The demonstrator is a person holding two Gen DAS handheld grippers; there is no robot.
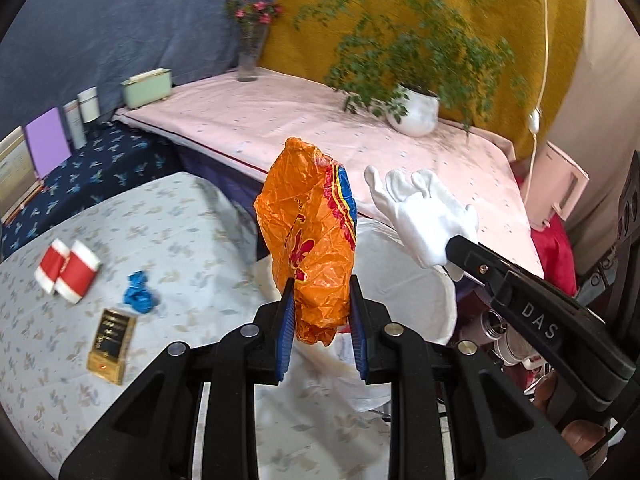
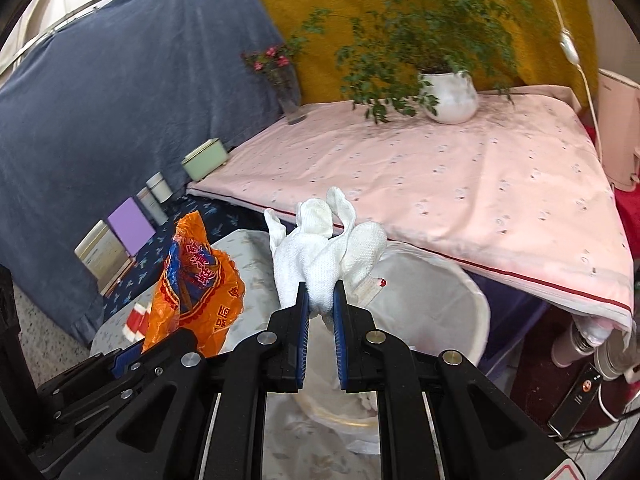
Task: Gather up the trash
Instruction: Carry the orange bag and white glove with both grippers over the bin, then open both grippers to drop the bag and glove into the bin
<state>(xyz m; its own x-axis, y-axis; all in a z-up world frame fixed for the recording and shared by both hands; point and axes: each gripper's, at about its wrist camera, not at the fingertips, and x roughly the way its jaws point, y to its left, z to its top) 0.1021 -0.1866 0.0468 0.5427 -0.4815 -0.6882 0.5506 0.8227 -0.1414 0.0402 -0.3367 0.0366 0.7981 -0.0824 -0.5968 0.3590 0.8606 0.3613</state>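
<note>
Orange wrapper [image 1: 310, 248] hides white bin [image 1: 416, 280] rim.

Centre frame: right gripper [image 2: 322, 300] clamped on a white glove [image 2: 320, 252], glove fingers sticking up above the blue pads. Lower left: left gripper [image 2: 132, 356] holding a crumpled orange wrapper [image 2: 196, 284] with blue and red print. Behind and below the glove, a white bin [image 2: 452, 292], apparently bag-lined; rim partly hidden. Upper right: pink-covered counter [image 2: 460, 184] carrying a potted plant [image 2: 448, 92] and a flower vase [image 2: 289, 92]. Grey-blue cloth [image 2: 120, 120] hangs at left.
</note>
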